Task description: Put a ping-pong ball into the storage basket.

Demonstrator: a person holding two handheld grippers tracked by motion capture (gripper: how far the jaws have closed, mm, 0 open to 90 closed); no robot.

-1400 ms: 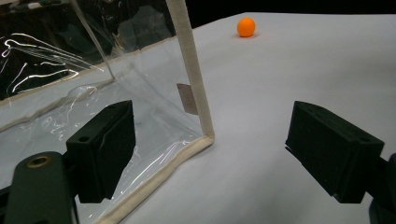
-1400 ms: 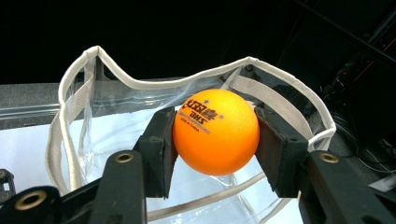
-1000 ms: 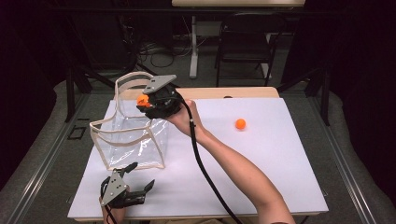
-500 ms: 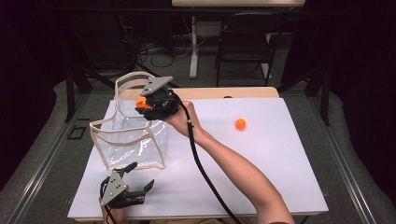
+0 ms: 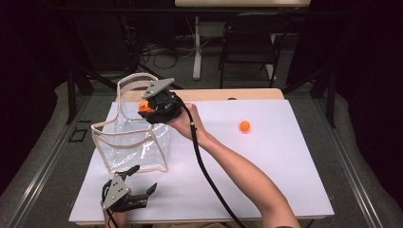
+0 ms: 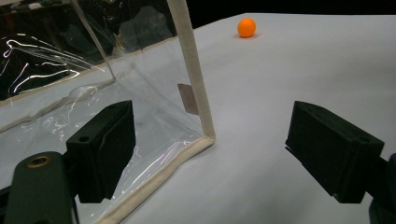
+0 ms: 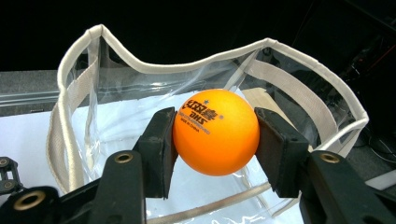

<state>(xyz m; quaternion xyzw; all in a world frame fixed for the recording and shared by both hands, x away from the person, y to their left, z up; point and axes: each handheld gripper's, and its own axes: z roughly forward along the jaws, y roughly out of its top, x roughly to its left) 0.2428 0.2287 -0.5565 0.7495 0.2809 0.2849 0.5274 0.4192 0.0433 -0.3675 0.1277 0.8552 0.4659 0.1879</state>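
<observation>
A clear plastic bag (image 5: 130,142) with cream trim stands open on the left of the white table. My right gripper (image 5: 145,107) hovers over the bag's open top, shut on an orange ping-pong ball (image 7: 215,132). Both black pads press the ball's sides, and the bag's rim (image 7: 299,79) curves below and behind it. A second orange ball (image 5: 244,125) lies loose on the table to the right, also far off in the left gripper view (image 6: 246,27). My left gripper (image 5: 142,179) rests near the front left edge, open, jaws wide with nothing between them, facing the bag's near corner (image 6: 201,121).
The white sheet (image 5: 275,171) covers the table, with bare room to the right and front. A black cable (image 5: 209,175) trails along the right forearm. Behind the table stand a chair (image 5: 249,47) and a desk leg (image 5: 196,47) among floor cables.
</observation>
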